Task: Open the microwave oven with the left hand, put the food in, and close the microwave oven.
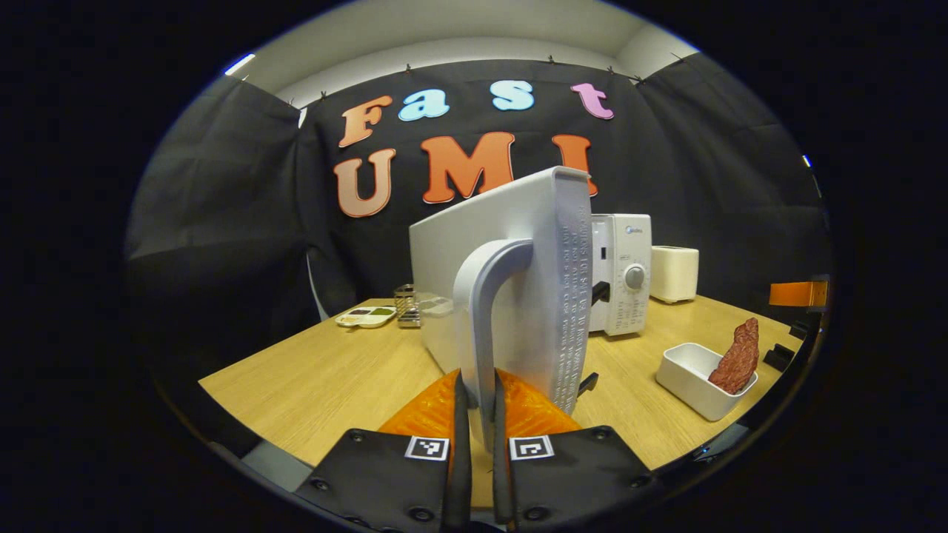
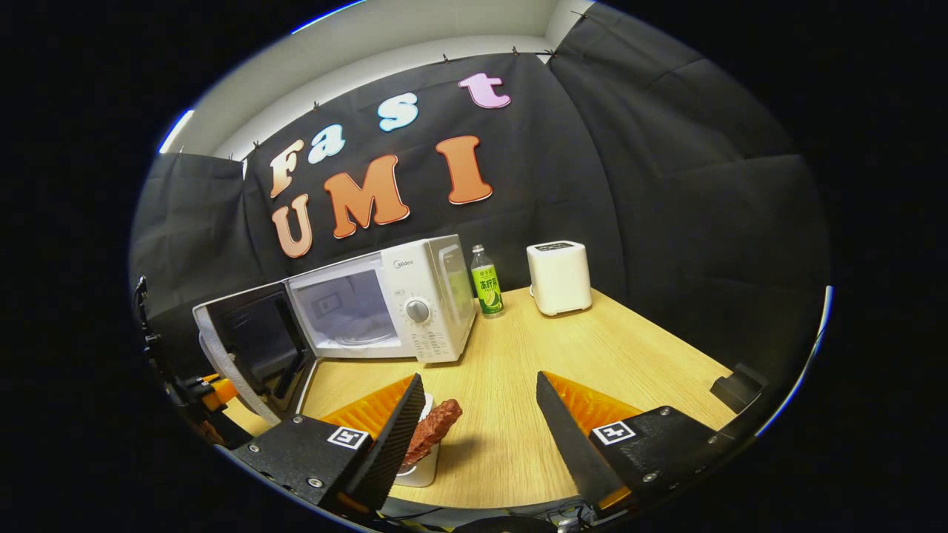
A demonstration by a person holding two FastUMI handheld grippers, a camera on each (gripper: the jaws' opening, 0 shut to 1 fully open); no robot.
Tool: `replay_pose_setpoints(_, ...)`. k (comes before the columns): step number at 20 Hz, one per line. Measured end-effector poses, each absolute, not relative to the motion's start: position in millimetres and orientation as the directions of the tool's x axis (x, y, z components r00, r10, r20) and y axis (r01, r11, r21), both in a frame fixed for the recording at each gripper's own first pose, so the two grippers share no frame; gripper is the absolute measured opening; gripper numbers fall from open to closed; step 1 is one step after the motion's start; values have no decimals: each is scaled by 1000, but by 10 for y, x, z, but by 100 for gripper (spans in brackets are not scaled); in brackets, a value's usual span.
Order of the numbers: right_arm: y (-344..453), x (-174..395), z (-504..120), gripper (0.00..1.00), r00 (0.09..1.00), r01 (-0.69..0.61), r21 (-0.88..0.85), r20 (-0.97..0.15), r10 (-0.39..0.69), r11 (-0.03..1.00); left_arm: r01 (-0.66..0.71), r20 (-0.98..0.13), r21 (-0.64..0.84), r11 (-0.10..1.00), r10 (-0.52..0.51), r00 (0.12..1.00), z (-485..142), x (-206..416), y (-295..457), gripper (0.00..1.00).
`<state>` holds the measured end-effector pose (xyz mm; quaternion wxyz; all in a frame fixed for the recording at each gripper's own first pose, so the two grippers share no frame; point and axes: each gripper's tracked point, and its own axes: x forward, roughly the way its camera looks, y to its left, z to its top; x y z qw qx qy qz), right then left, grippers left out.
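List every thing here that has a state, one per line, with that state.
Microwave door: swung open, handle clamped by the left gripper.
Right gripper: open, holding nothing.
White dish: on the table, holding the red meat.
Green bottle: upright, capped.
White toaster: upright, slots empty.

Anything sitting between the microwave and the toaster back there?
Yes: in the right gripper view a green-labelled bottle stands on the table between the microwave and the toaster, close beside the microwave.
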<state>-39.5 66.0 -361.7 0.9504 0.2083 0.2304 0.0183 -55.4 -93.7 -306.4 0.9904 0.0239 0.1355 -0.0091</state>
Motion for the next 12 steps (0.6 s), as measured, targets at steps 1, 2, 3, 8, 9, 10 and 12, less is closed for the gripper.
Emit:
replay_pose_setpoints(1, 688, -395, -3607, 94, 893, 59, 403, -430, 132, 913, 2, -271, 63, 998, 15, 963, -3062, -579, -787, 16)
replay_pose_setpoints(2, 708, -396, -3603, 94, 893, 62, 399, -432, 128, 915, -9, -272, 65, 998, 26, 962, -3065, -594, -676, 16)
replay_pose_setpoints(3, 725, -394, -3595, 94, 892, 63, 397, -433, 126, 916, -9, -274, 49, 999, 22, 962, -3061, -611, -603, 16)
replay_pose_setpoints(8, 784, -457, -3586, 94, 887, 81, 374, -449, 104, 924, 25, -291, -7, 1000, -26, 956, -3069, -673, -275, 17)
replay_pose_setpoints(9, 798, -464, -3583, 94, 887, 83, 369, -451, 100, 926, 38, -290, -8, 999, -39, 956, -3066, -678, -229, 18)
replay_pose_setpoints(10, 814, -470, -3580, 94, 886, 83, 361, -453, 97, 929, 41, -289, 2, 999, -39, 957, -3073, -688, -176, 18)
replay_pose_setpoints(12, 828, -478, -3584, 94, 884, 87, 342, -459, 86, 936, 48, -289, 6, 999, -44, 956, -3059, -707, -37, 30)
